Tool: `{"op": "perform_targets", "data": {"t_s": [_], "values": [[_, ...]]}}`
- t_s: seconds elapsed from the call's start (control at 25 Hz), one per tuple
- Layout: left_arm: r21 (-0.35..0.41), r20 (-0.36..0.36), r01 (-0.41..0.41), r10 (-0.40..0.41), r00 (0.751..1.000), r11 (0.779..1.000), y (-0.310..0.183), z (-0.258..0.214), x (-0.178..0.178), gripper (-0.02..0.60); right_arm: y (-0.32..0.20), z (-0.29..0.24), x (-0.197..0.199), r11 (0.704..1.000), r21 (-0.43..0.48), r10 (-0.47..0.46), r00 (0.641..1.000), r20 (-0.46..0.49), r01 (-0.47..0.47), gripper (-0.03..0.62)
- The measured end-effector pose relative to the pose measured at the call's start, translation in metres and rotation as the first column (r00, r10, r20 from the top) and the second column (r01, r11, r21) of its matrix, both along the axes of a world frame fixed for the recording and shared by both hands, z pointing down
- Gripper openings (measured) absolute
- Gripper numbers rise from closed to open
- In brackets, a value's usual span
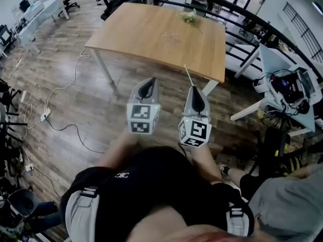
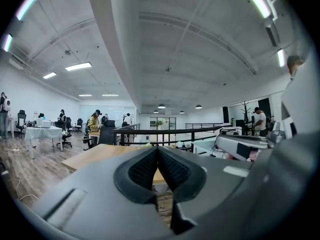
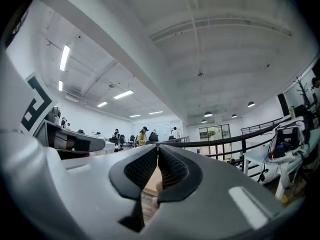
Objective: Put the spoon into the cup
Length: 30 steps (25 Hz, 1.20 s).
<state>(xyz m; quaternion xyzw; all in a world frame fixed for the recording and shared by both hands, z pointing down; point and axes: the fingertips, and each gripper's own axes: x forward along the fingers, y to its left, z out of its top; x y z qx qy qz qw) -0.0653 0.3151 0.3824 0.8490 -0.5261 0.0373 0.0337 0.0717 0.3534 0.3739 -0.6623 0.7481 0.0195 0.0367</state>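
Plank floor [image 1: 75, 100], wood, with a white cable [image 1: 60, 89] trailing across it on my left.

Desk [image 1: 151, 34], wooden top on white legs, ahead of me and well apart from both claws.

Left claw [image 1: 148, 86], one: held out over the floor, pads pressed together, nothing between them [image 2: 158, 149].

Right claw [image 1: 195, 92], one: just beside the left, pads likewise together at the tip [image 3: 158, 148], a pinkish bit showing low between them.

Thin pale rod [image 1: 188, 75], one: stands out from the right claw's tip. I cannot tell whether it is the spoon.

Small white-and-green item [image 1: 189, 16], one: on the desk's far edge, too small to name.
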Motion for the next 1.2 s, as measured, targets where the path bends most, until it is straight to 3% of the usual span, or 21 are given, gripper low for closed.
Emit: {"op": "perform_targets", "data": {"t_s": [0.6,1.2], "values": [[-0.002,0.017,-0.013,0.013,1.0,1.0,-0.014,-0.004,0.019,0.011,-0.024,0.006,0.02,1.0,-0.026,0.007,0.998,0.058,-0.006,0.011],[0.0,-0.007,-0.043,0.043,0.999,0.999,-0.146,-0.005,0.019,0.011,-0.151,0.004,0.008,0.999,-0.034,-0.002,1.0,0.025,0.003,0.011]]}}
